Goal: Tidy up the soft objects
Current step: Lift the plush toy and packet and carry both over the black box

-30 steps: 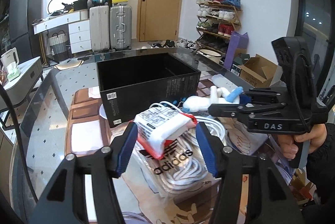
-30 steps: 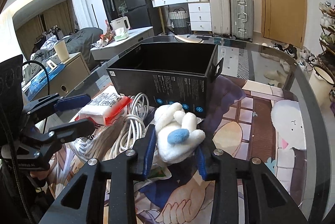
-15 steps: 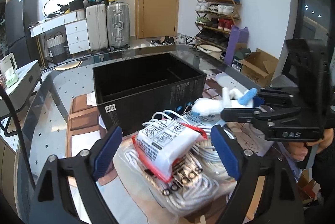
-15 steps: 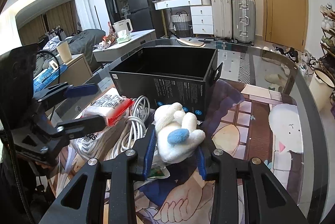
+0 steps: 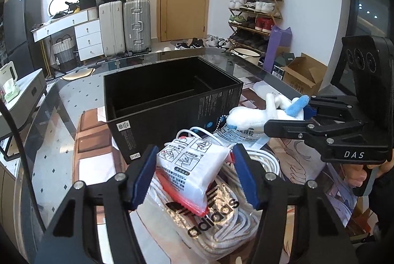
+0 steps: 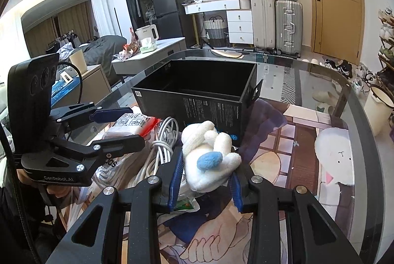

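A white soft packet with a red edge lies on a bagged coil of white cable. My left gripper straddles the packet, its blue pads close to the packet's sides; it also shows in the right wrist view. My right gripper is shut on a white plush toy with a blue tuft, held a little above the table; the toy also shows in the left wrist view. An open black box stands just behind, also seen in the right wrist view.
The glass table has a printed mat under the objects. A small green packet lies under the plush. Suitcases, a shoe rack and a cardboard box stand beyond the table's edge.
The left gripper opened wide half a second ago and has now narrowed around the packet again. The right gripper has lifted the plush slightly and keeps hold of it.
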A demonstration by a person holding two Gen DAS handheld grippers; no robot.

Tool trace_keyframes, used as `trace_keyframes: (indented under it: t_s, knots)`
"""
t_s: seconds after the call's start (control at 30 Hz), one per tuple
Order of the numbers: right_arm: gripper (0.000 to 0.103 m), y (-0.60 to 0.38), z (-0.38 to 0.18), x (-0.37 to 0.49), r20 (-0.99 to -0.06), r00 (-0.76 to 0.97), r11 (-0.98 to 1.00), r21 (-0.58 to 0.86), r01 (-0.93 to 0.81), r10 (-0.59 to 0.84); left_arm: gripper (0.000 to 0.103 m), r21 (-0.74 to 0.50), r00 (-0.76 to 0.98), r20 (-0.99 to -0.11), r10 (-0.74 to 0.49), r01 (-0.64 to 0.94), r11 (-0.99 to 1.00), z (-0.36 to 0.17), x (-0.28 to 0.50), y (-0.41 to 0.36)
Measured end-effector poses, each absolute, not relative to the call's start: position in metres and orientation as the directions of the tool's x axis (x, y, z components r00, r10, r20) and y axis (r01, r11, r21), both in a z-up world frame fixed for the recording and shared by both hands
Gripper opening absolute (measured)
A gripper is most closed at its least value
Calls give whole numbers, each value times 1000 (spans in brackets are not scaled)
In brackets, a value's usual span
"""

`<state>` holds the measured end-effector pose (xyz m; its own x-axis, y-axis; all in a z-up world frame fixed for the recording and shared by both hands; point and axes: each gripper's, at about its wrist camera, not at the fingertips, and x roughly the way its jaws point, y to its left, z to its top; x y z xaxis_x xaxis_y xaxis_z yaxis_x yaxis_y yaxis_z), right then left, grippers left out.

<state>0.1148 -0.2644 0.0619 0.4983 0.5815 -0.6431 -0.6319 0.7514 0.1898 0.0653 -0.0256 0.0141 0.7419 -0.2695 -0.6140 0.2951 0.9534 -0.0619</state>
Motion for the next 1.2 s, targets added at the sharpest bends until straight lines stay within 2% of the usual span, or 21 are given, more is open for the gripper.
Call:
trace_keyframes:
  t_s: [0.4,0.77,1.2]
  knots:
    - [34,-269,85,106,-582,554,756,171,-632,595,61,-57,792,-559,-247,260,964,32,50,-14]
    - [34,-264,108,104,-534,588,755,159,-636,608,62,-25,838,-519,-171,185,982,49,55,-3]
    - [34,-240,111,128,-564,589,774,153,-615,579,62,-63,850,-517,-105,85,994,49,82,13]
